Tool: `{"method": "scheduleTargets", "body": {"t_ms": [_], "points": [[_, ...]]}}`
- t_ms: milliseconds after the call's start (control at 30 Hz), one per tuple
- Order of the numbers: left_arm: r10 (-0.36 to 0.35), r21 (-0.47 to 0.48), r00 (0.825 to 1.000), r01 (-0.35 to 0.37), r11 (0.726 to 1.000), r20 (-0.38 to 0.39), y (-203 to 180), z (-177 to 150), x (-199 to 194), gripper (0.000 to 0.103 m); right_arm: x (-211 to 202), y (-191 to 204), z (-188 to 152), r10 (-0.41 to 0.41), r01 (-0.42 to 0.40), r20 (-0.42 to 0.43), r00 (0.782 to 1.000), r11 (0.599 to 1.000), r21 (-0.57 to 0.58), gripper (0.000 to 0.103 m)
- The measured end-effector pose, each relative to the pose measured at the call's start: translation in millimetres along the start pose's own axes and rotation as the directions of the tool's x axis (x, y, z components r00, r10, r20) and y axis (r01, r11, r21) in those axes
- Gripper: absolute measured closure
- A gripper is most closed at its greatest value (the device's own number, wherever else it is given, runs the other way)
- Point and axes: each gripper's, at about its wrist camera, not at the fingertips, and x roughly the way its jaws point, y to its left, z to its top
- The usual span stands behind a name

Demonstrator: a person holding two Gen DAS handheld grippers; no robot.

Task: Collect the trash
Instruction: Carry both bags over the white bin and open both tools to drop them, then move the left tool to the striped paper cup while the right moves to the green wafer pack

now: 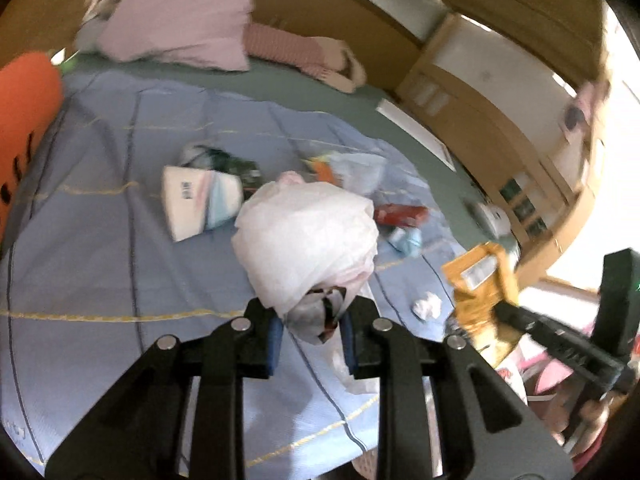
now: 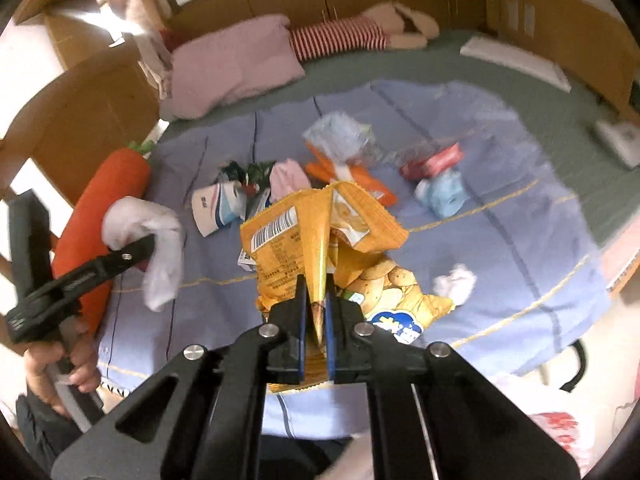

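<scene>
My left gripper (image 1: 312, 316) is shut on a crumpled white plastic bag (image 1: 308, 236), lifted above the blue blanket (image 1: 100, 240). In the right wrist view that bag (image 2: 152, 236) hangs from the left gripper (image 2: 140, 246) at the left. My right gripper (image 2: 317, 308) is shut on a yellow chip bag (image 2: 320, 232), folded between the pads and held off the bed. The chip bag (image 1: 480, 292) shows at the right of the left wrist view, in the right gripper (image 1: 504, 312). More trash lies on the blanket: a white tissue pack (image 1: 196, 200), a red wrapper (image 1: 400, 214), a white paper wad (image 1: 427, 305).
An orange carrot plush (image 2: 100, 208) lies along the left edge of the bed. A pink pillow (image 2: 236, 64) and a striped soft toy (image 2: 340, 36) rest by the wooden headboard. A light blue wad (image 2: 442, 194), an orange wrapper (image 2: 360, 180) and a clear bag (image 2: 340, 136) lie mid-blanket. A hand (image 2: 76, 364) holds the left gripper's handle.
</scene>
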Motion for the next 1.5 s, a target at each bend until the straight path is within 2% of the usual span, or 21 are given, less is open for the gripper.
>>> {"method": "scheduleTargets", "body": {"t_ms": [167,333,533,567,600,633,700,800,833,867,933,1033,1100,1133,1167,1200,1233,1267,1300,1400,1500], "points": [[-0.092,0.074,0.995,0.094,0.993,-0.031,-35.9,-14.6,-4.9,0.078,-41.2,-18.7,-20.8,-0.073,0.074,0.010,0.997,0.997,-0.033,0.095],[-0.197,0.213,0.978,0.208,0.955,-0.073,-90.1,-38.9,-10.8,0.078,-73.2,-43.8,-53.9,-0.213,0.207,-0.047,0.976,0.972,-0.114,0.095],[-0.340,0.321,0.917,0.393,0.862,-0.210,-149.8,-77.5,-6.6,0.078,-48.6,-85.6,-119.5,-0.220,0.218,-0.331,0.917,0.975,-0.044,0.093],[-0.359,0.325,0.902,0.422,0.846,-0.238,-158.6,-84.1,-3.5,0.078,-44.0,-95.0,-130.4,-0.228,0.237,-0.373,0.899,0.971,-0.023,0.089],[-0.376,0.326,0.886,0.452,0.830,-0.269,-167.0,-91.4,0.6,0.078,-45.4,-102.7,-133.7,-0.250,0.268,-0.382,0.890,0.963,-0.005,0.073],[-0.385,0.327,0.875,0.470,0.820,-0.292,-171.3,-96.6,5.3,0.078,-50.9,-106.1,-133.6,-0.266,0.291,-0.367,0.891,0.957,0.012,0.053],[-0.403,0.329,0.843,0.517,0.790,-0.357,-187.3,-113.4,15.4,0.078,-83.4,-124.6,-118.6,-0.300,0.334,-0.239,0.923,0.936,0.113,0.036],[-0.421,0.340,0.785,0.590,0.732,-0.454,-206.9,-140.0,32.0,0.075,-125.3,-143.8,-96.8,-0.396,0.404,-0.081,0.915,0.888,0.218,0.035],[-0.419,0.347,0.769,0.608,0.714,-0.483,-213.1,-150.0,36.2,0.065,-134.1,-147.6,-91.8,-0.415,0.413,-0.045,0.909,0.879,0.238,0.034],[-0.412,0.354,0.766,0.610,0.709,-0.494,-217.5,-157.5,39.1,0.056,-144.5,-151.2,-85.4,-0.424,0.409,0.001,0.906,0.873,0.266,0.033],[-0.400,0.363,0.774,0.599,0.714,-0.490,-224.3,-165.1,36.9,0.020,-151.2,-154.3,-79.2,-0.415,0.386,0.041,0.909,0.875,0.292,0.032],[-0.419,0.355,0.799,0.577,0.735,-0.432,-215.8,-150.7,31.3,0.014,-154.1,-153.1,-74.6,-0.399,0.361,0.074,0.914,0.883,0.301,0.031],[-0.428,0.323,0.834,0.535,0.781,-0.347,-194.7,-126.4,24.7,0.013,-150.9,-149.7,-69.2,-0.386,0.349,0.081,0.919,0.892,0.287,0.030],[-0.393,0.320,0.870,0.479,0.818,-0.297,-184.2,-112.0,22.9,0.013,-151.5,-144.2,-66.5,-0.380,0.345,0.081,0.921,0.895,0.281,0.029],[-0.245,0.337,0.949,0.300,0.892,-0.197,-164.5,-87.8,20.9,0.013,-144.4,-138.7,-59.5,-0.356,0.324,0.079,0.931,0.907,0.271,0.029],[-0.081,0.344,0.989,0.120,0.931,-0.126,-148.7,-70.4,16.8,0.013,-142.4,-133.4,-54.9,-0.340,0.310,0.076,0.937,0.914,0.263,0.029],[0.095,0.334,0.993,-0.065,0.940,-0.073,-134.8,-53.9,17.8,0.013,-131.7,-124.2,-45.9,-0.299,0.274,0.067,0.952,0.929,0.248,0.029],[0.329,0.286,0.944,-0.310,0.907,-0.019,-111.7,-30.1,16.8,0.013,-125.6,-116.7,-42.4,-0.270,0.249,0.060,0.961,0.939,0.236,0.029],[0.443,0.214,0.896,-0.436,0.874,0.017,-90.6,-9.5,9.4,0.014,-113.6,-103.6,-33.5,-0.222,0.206,0.054,0.974,0.955,0.212,0.029],[0.493,-0.030,0.862,-0.493,0.869,0.120,-27.1,31.3,-33.3,0.013,-73.2,-57.7,-4.6,-0.086,0.078,0.057,0.995,0.990,0.120,0.029],[0.571,-0.164,0.812,-0.551,0.818,0.119,28.5,33.0,-54.0,0.013,-22.6,-1.3,25.7,0.049,-0.051,0.040,0.998,0.998,0.040,0.029]]}}
